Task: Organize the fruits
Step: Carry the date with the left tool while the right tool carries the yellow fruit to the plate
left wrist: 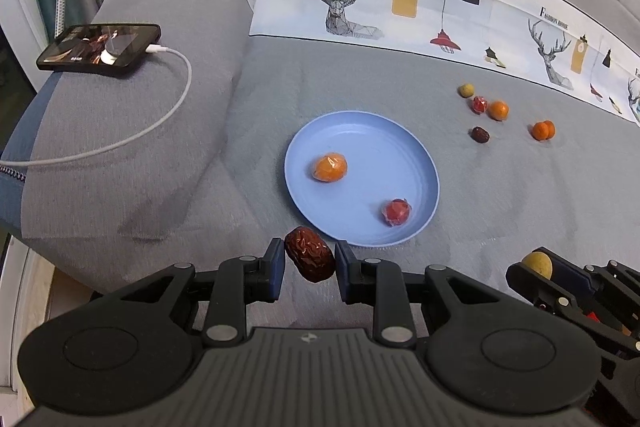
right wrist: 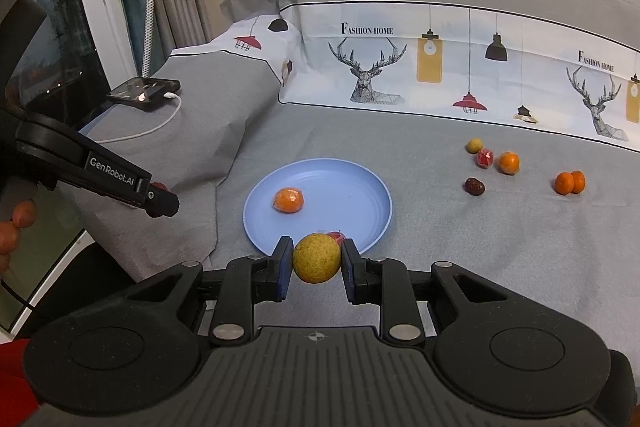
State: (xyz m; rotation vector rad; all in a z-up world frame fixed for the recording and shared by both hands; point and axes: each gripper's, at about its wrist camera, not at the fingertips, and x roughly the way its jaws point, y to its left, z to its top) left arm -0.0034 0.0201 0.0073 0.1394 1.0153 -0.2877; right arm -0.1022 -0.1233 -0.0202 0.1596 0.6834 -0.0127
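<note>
Left gripper is clamped on a wrinkled red date, hovering just off the blue plate at its seven o'clock edge. Right gripper is squeezed around a yellow-green round fruit at the plate's six o'clock rim. On the plate lie a wrapped orange fruit at nine o'clock and a wrapped red fruit at five.

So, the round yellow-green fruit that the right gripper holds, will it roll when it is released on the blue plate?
Probably yes: the round yellow-green fruit looks almost spherical, and the blue plate seems smooth and shallow. Its low rim may stop it. The right gripper pinches only its sides, so it could slip.
</note>
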